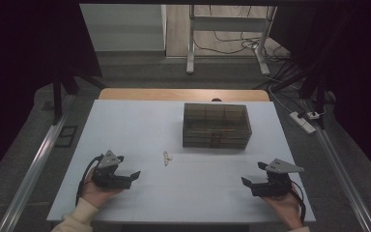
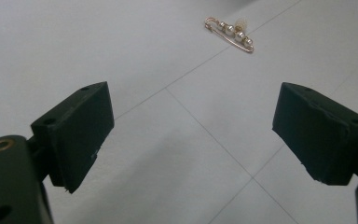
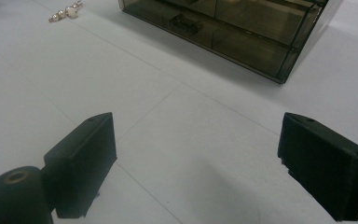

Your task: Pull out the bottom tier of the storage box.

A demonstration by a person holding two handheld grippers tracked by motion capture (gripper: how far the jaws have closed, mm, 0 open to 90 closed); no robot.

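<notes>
A small gold pin with pearl beads (image 1: 166, 158) lies on the white table (image 1: 140, 125), between the two hands and a little left of centre. In the left gripper view the pin (image 2: 230, 32) rests ahead of the jaws. My left gripper (image 1: 133, 177) is held low at the front left, open with nothing between its jaws (image 2: 191, 140). My right gripper (image 1: 249, 182) is held at the front right, also open and empty (image 3: 196, 163). A smoked transparent box with a front latch (image 1: 216, 125) stands behind the pin; the right gripper view shows the box (image 3: 233, 32) and the pin (image 3: 66, 12).
A wooden table edge (image 1: 183, 94) runs behind the white surface. Metal rails (image 1: 34, 164) flank the table. A desk frame (image 1: 227, 43), cables and a power strip (image 1: 303, 122) are on the floor beyond. Bare table lies between the grippers.
</notes>
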